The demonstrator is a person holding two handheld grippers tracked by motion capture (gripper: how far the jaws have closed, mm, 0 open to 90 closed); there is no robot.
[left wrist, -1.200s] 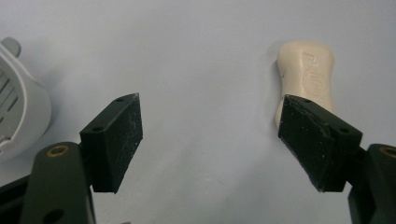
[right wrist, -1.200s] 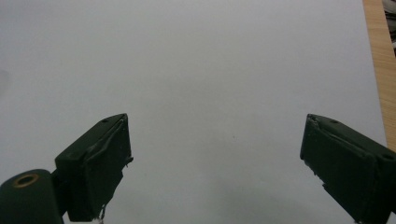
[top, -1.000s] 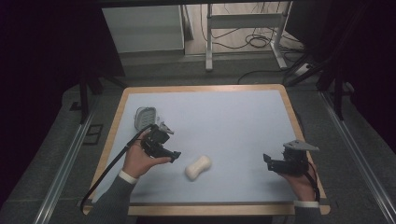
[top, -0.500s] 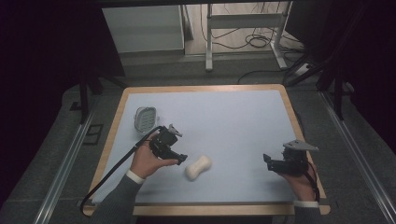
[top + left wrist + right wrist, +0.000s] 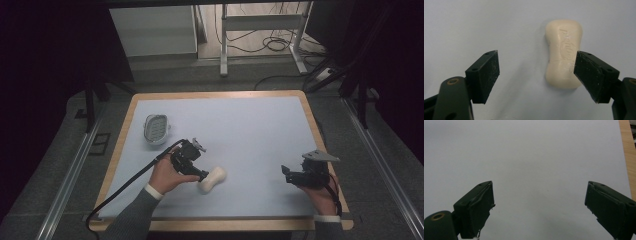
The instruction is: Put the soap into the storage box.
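Fingers [image 5: 485,75] of the left gripper [image 5: 196,170] stand spread, unclenched, just left of the soap bar [image 5: 212,179] lying mid-table, its landmark, while far right of it the right gripper [image 5: 291,176] hovers, fingers [image 5: 477,207] likewise released.

Cream soap bar [image 5: 564,53], black claw pads, pale blue table mat [image 5: 250,120] with light wooden rim.

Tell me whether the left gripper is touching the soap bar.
Cannot tell. In the left gripper view, the left gripper is open around the soap bar, with one jaw overlapping its edge and no plain gap or contact.
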